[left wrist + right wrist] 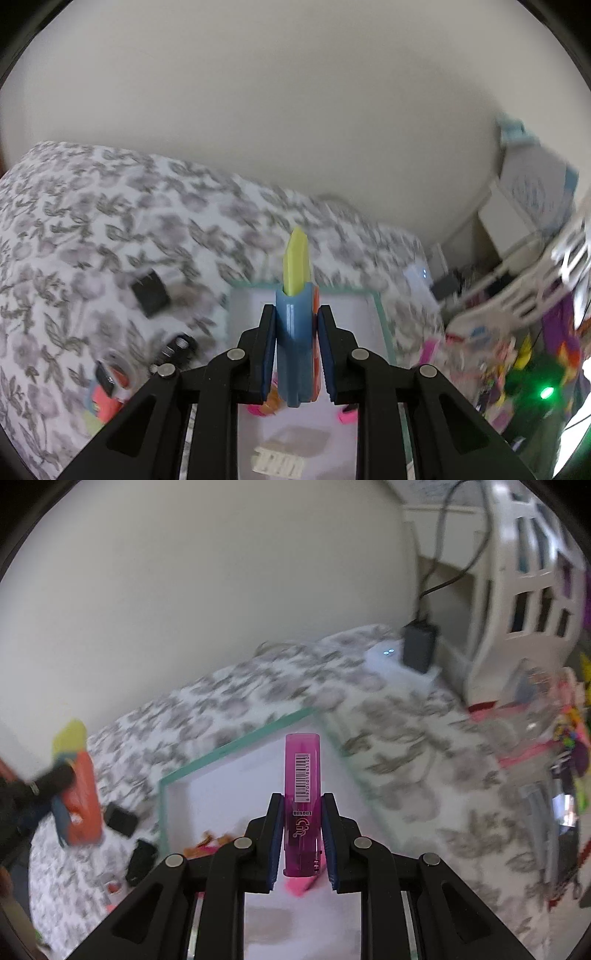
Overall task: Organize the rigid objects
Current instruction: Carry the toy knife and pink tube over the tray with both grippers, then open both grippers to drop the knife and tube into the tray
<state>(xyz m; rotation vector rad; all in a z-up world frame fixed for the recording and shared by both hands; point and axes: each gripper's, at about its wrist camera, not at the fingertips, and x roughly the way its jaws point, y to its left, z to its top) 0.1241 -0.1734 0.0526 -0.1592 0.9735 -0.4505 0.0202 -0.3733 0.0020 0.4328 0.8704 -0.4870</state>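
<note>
The left claw (297, 350) is gripping one blue, orange and yellow toy knife (295, 332) by its handle, blade pointing forward, while the right claw (303, 836) is clamping one pink lighter (301, 805) around its lower body; both claws are hovering above a green-edged tray (236, 744) lying ahead and below on the flowered bed (424, 775). Both items are probably light, stiff, smooth plastic, so gripping mid-body on flat sides seems safest; one of each is being held.
</note>
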